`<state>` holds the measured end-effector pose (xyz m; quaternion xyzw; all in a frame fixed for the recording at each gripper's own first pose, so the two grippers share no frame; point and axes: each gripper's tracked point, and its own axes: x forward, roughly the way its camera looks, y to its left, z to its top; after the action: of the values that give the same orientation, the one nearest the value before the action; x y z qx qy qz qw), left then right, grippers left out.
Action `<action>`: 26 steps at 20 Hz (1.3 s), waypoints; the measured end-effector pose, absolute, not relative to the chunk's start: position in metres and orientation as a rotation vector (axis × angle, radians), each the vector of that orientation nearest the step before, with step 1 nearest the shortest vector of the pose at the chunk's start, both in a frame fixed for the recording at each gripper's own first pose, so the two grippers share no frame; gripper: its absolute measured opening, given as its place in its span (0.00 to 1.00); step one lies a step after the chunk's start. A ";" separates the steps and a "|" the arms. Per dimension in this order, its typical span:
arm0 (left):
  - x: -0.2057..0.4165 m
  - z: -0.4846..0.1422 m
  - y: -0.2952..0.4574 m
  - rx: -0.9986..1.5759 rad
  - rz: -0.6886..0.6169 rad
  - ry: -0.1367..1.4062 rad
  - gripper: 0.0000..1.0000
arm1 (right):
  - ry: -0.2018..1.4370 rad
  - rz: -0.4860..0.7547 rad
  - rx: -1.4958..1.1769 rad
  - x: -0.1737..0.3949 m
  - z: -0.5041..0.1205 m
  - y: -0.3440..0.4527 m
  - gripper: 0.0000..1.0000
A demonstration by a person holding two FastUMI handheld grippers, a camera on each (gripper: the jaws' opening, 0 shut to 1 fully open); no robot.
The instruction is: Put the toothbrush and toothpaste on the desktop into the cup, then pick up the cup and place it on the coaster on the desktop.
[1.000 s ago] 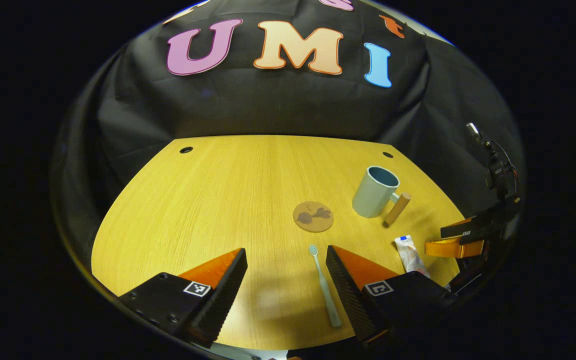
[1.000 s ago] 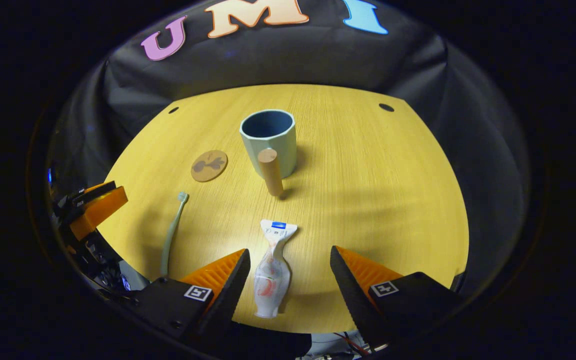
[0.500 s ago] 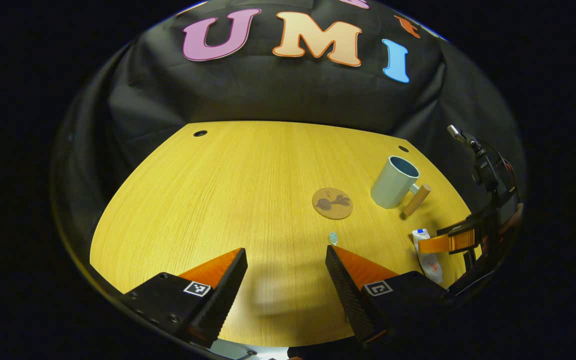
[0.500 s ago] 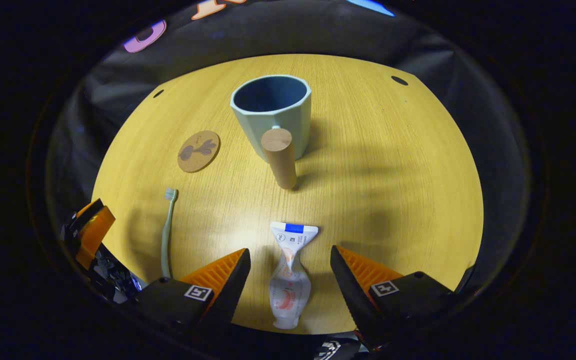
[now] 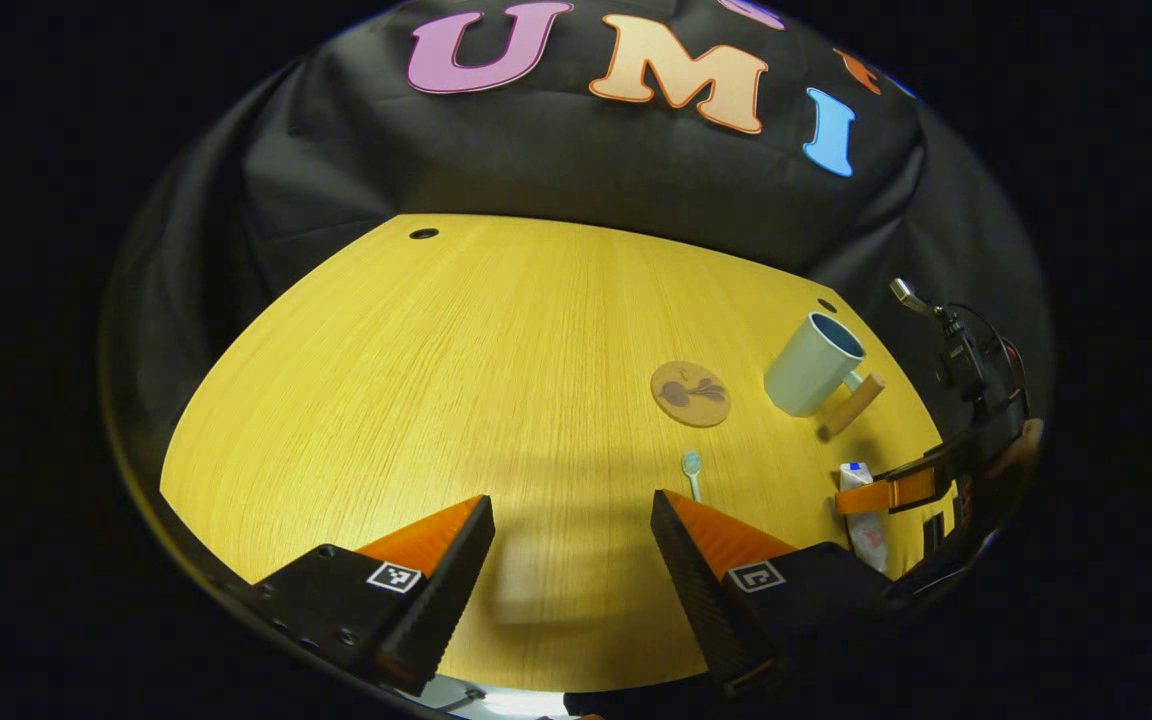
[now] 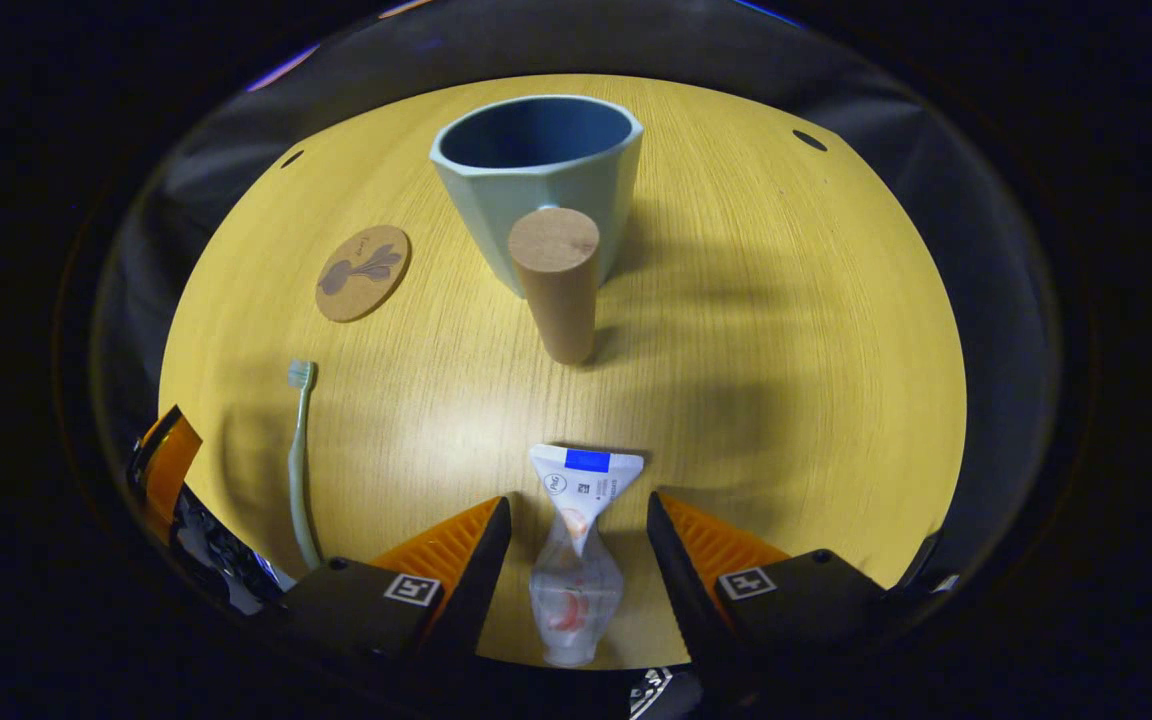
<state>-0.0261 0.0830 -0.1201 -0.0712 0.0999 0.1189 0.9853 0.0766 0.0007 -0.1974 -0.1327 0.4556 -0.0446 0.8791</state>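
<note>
R claw [image 6: 576, 535] is straddling the crumpled white toothpaste tube [image 6: 573, 540] lying flat on the yellow wood worktop [image 6: 786, 350], fingers apart w/ gaps either side, tube's long axis running along the fingers, pale-green cup [image 6: 536, 170] straight ahead.

- Pale green cup [image 6: 536, 180] with a wooden handle stands upright, empty.
- Toothpaste [image 6: 576, 545] tube lies flat, crumpled.
- Green toothbrush [image 6: 300, 450] lies flat.
- Round coaster [image 6: 363, 272] lies bare beside the cup.
</note>
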 end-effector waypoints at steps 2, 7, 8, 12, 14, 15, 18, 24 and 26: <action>-0.024 -0.122 0.085 -0.144 0.240 0.204 0.94 | 0.962 -0.094 -0.290 0.078 -0.199 -0.002 0.81; -0.020 -0.123 0.088 -0.125 0.242 0.220 0.95 | 0.982 -0.108 -0.290 0.080 -0.200 -0.005 0.76; -0.019 -0.123 0.087 -0.121 0.239 0.222 0.95 | 0.986 -0.106 -0.294 0.080 -0.200 -0.005 0.78; -0.012 -0.123 0.080 -0.116 0.214 0.228 0.94 | 1.024 -0.113 -0.290 0.078 -0.200 -0.006 0.63; -0.008 -0.125 0.076 -0.112 0.201 0.235 0.94 | 1.026 -0.117 -0.286 0.078 -0.200 -0.007 0.53; -0.006 -0.126 0.074 -0.107 0.191 0.237 0.95 | 1.029 -0.126 -0.272 0.077 -0.198 -0.007 0.47; -0.003 -0.127 0.066 -0.084 0.161 0.253 0.95 | 1.033 -0.134 -0.259 0.078 -0.199 -0.010 0.35; 0.002 -0.132 0.051 -0.047 0.116 0.320 0.94 | 1.039 -0.104 -0.284 0.078 -0.199 -0.010 0.24; 0.004 -0.133 0.041 -0.041 0.088 0.355 0.94 | 1.034 -0.104 -0.283 0.078 -0.199 -0.010 0.25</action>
<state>0.0043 0.0414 -0.1330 -0.0204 0.1765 0.0439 0.9831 0.0779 -0.0102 -0.1992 -0.1348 0.4925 -0.0494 0.8584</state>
